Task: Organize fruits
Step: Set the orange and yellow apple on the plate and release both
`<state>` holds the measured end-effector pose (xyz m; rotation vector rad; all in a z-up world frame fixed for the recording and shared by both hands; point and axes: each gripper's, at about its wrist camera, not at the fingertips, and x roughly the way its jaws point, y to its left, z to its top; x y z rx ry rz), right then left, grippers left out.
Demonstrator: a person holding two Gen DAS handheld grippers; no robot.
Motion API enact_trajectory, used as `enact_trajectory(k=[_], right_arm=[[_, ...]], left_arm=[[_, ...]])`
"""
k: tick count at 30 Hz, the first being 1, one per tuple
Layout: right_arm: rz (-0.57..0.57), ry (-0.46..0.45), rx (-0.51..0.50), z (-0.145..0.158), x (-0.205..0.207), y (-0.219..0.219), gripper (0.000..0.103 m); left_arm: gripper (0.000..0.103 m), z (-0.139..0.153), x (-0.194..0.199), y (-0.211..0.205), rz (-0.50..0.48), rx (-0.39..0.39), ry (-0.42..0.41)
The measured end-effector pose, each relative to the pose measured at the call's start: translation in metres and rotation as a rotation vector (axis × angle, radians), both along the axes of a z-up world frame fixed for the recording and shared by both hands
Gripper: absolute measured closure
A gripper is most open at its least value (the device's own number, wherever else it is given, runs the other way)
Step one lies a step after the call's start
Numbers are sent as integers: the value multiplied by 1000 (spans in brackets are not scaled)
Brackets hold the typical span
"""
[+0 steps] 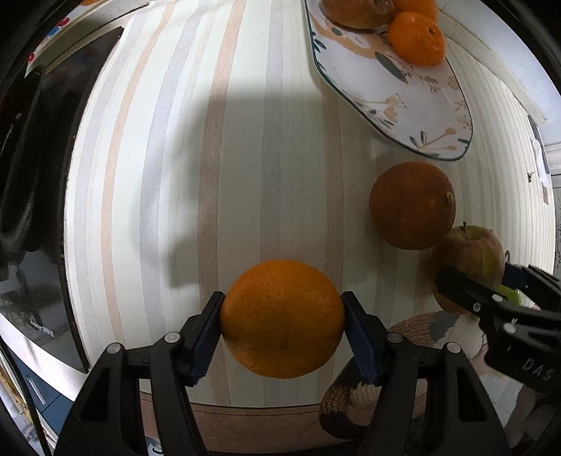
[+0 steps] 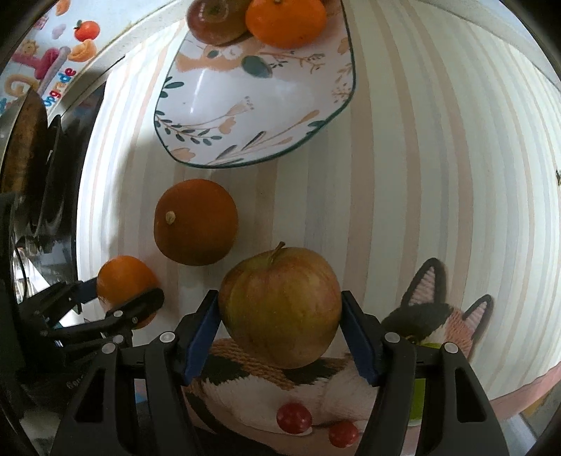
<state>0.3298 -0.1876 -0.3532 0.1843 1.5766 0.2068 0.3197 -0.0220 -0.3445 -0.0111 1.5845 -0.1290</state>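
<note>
My left gripper (image 1: 283, 326) is shut on a bright orange (image 1: 282, 317) and holds it above the striped tablecloth (image 1: 175, 175). My right gripper (image 2: 280, 324) is shut on a yellow-red apple (image 2: 280, 305), held over a knitted cat mat (image 2: 438, 319). A darker orange (image 1: 412, 205) lies on the cloth between the grippers and the floral plate (image 1: 403, 101); it also shows in the right wrist view (image 2: 195, 221). The plate (image 2: 252, 105) holds a tangerine (image 2: 285, 21) and a brownish apple (image 2: 215, 21). Each gripper shows in the other's view, the right gripper (image 1: 491, 298) and the left gripper (image 2: 115, 308).
A black stovetop (image 1: 42, 175) lies at the left beside the cloth. Two small red fruits (image 2: 293, 417) lie on the cat mat near the table's front edge. A green object (image 2: 419, 396) sits half hidden behind my right finger.
</note>
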Motion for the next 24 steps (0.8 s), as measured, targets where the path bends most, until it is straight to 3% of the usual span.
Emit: enact_trajectory(k=[7, 11, 13, 18, 24], right_arm=[[-55, -63, 37, 25, -4, -16, 34], [-97, -120, 104, 60, 13, -28, 34], [-108, -146, 120, 70, 28, -30, 34], [-121, -172, 108, 69, 78, -27, 34], [-107, -127, 58, 38, 119, -17, 34]], left_arm=[[40, 47, 10, 5, 27, -50, -87], [40, 90, 41, -1, 31, -106, -160], [40, 98, 60, -7, 31, -122, -166], [40, 87, 122, -25, 10, -131, -123], [40, 56, 169, -45, -24, -76, -52]])
